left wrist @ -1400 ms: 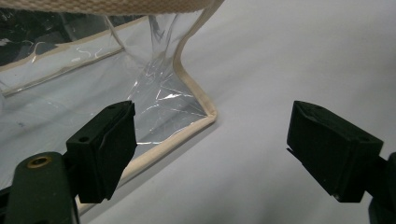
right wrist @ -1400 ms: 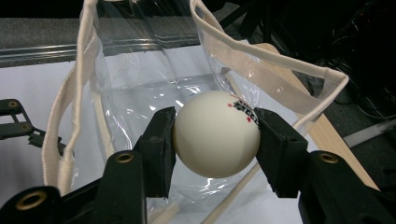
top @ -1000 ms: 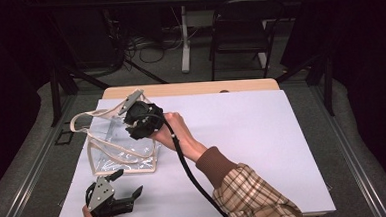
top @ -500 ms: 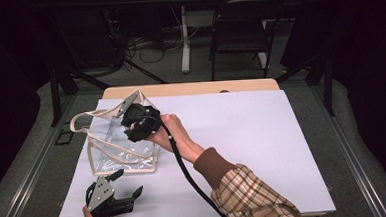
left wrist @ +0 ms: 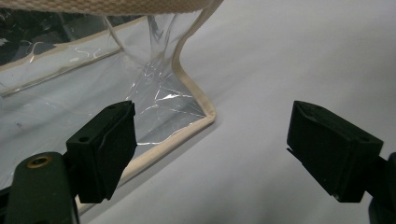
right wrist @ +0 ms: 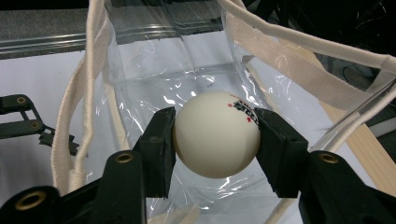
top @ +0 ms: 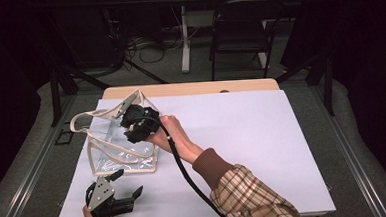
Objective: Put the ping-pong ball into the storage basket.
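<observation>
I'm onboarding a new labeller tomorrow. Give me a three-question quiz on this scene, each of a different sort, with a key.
1. True or false: the left gripper holds the bag.
2. What is clamped in the right gripper? A) a white ball B) a red cup C) a pen
3. Fill in: the right gripper holds its load over the mouth of the clear ____.

Key
1. False: in the left gripper view its jaws stand wide apart with nothing between them, beside the bag's corner.
2. A: the ball sits between both pads.
3. bag
</observation>
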`<state>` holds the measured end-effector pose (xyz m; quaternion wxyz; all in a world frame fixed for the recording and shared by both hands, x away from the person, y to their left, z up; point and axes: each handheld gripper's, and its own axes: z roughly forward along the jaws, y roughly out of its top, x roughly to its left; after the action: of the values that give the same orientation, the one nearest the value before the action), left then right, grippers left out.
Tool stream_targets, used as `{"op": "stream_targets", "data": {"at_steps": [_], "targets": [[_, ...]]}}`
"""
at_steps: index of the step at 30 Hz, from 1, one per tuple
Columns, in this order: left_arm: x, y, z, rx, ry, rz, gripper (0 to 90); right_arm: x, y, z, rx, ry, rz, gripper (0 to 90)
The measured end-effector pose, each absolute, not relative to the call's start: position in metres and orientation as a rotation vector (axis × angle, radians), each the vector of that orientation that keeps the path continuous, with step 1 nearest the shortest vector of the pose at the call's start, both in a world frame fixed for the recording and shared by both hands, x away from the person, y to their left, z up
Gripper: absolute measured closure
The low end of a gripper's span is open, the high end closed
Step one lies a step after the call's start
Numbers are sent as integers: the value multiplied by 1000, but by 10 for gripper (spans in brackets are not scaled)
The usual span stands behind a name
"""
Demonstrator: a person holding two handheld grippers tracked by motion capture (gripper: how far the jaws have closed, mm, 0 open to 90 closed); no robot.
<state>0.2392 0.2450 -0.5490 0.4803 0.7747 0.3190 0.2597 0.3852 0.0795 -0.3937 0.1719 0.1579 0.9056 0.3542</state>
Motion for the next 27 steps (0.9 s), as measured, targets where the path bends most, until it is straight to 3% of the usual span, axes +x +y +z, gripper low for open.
{"op": "stream_targets", "data": {"at_steps": [23, 27], "targets": [[239, 245, -549, 1892, 778, 635, 160, 383, 85, -402, 455, 2604, 966, 502], [239, 245, -549, 1893, 778, 636, 160, 383, 85, -403, 469, 2600, 969, 447]]}}
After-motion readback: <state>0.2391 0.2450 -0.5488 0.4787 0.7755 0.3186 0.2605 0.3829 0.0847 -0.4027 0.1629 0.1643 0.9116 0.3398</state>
